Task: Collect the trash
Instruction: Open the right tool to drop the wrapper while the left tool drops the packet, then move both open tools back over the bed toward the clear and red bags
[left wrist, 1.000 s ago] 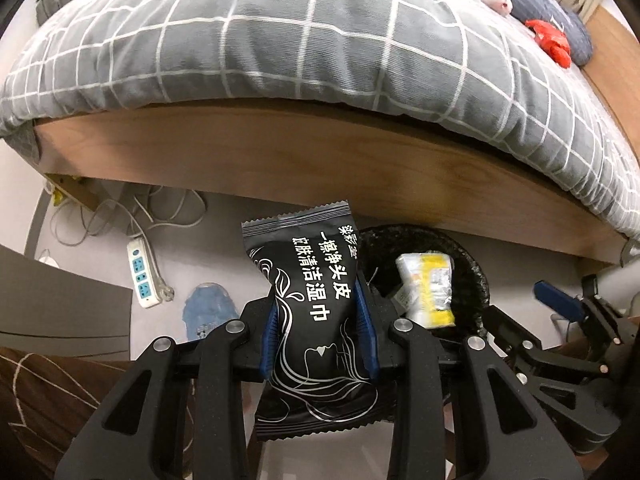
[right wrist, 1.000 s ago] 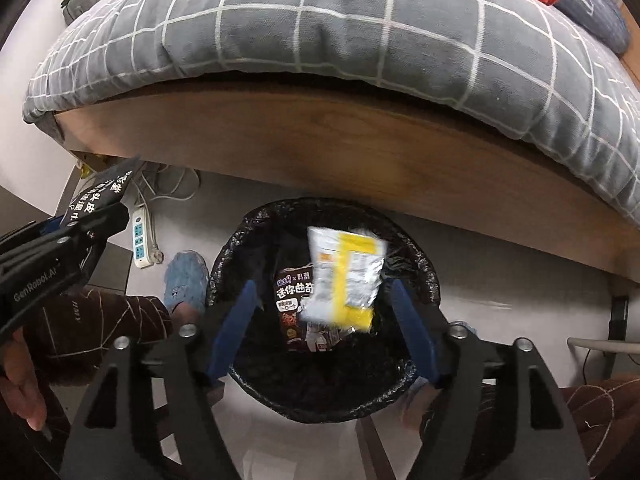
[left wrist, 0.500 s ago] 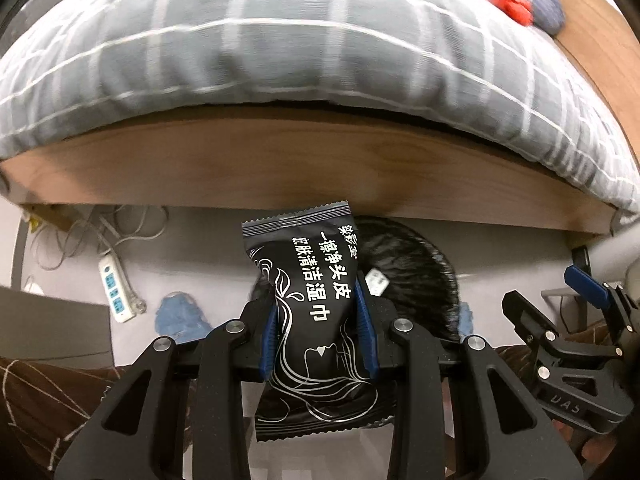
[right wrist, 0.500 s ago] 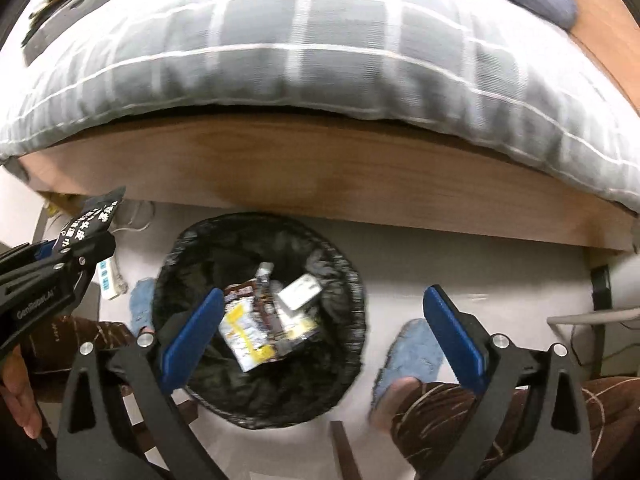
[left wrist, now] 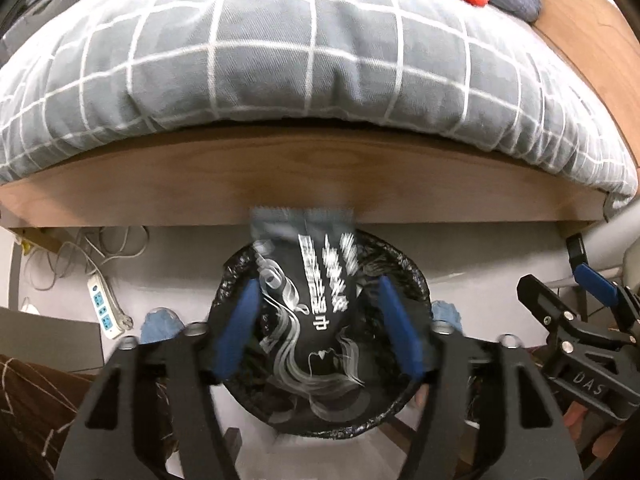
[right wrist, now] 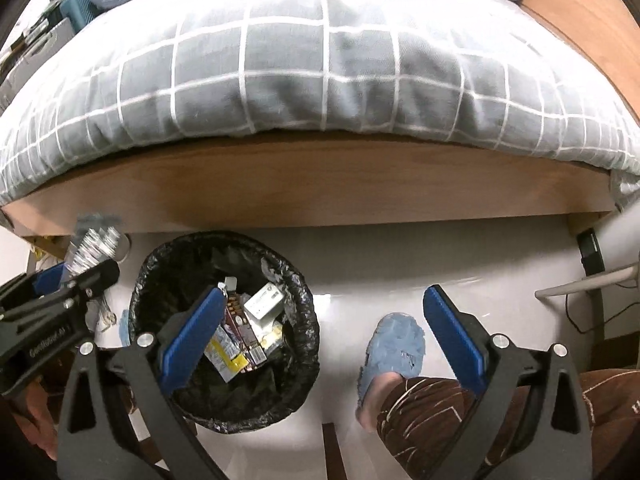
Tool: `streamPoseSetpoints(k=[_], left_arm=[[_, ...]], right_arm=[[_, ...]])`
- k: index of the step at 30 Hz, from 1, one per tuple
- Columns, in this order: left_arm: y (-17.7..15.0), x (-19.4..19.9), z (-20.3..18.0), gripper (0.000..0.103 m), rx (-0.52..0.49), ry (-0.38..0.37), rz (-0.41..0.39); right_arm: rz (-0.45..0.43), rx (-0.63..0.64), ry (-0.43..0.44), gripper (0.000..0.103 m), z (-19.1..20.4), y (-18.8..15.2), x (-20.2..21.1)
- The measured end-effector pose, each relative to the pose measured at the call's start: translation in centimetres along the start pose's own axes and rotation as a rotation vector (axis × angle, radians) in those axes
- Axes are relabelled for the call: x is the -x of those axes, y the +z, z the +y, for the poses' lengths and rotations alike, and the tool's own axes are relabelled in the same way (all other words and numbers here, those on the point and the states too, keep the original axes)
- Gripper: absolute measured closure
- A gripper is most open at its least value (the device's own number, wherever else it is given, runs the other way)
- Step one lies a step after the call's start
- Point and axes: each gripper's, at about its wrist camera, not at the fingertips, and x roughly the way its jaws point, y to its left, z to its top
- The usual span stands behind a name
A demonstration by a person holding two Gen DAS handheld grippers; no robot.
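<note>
1. Left wrist view: the left gripper [left wrist: 318, 322] now has its fingers [left wrist: 236, 328] spread wide. They were clamped on the black wet-wipe packet [left wrist: 310, 300] half a second ago. The packet, motion-blurred, hangs free over the trash bin [left wrist: 416, 280], apparently released and dropping in.
2. Right wrist view: the right gripper [right wrist: 334, 332] is wide and empty beside the bin, where earlier wrappers [right wrist: 248, 332] lie. A blue slipper [right wrist: 394, 346] is nearby.

both tongs point downward, the left tongs [left wrist: 316, 324] and right tongs [right wrist: 328, 328] each spread wide apart.
</note>
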Motion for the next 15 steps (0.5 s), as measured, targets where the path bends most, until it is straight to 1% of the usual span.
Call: streamPoseSetpoints(k=[2,3,4,5,8,13,15], left_arm=[[0.2,0.5,0.0,0.021,0.001,0.01,-0.018],[0.3,0.8,0.0,0.018,0.006,0.011,-0.028],[0.5,1.0,0.1,0.012,0.017,0.008,-0.038],[0.6,1.4,0.1,0.009,0.022,0.004,-0.049],[1.2,2.8,-0.5,0.006,0.003,0.025,-0.081],[2.7,5.8,-0.9,0.006,0.008,0.0,-0.135],[3.4,6.8,-1.1,0.006,0.009,-0.006,-0.148]], right_arm=[[-0.015,-0.004,0.001,0.007,0.0,0.3,0.5],[-0.021,0.0,-0.001,0.007,0.0,0.5,0.8],[-0.026,0.004,-0.005,0.007,0.2,0.6,1.1],[-0.036,0.008,-0.005,0.007,0.3,0.7,1.5],[-0.076,0.028,-0.019,0.007,0.5,1.4,2.8],[-0.151,0.017,-0.048,0.007,-0.4,3.1,5.5],[-0.171,0.009,-0.044,0.007,-0.8,3.8,6.4]])
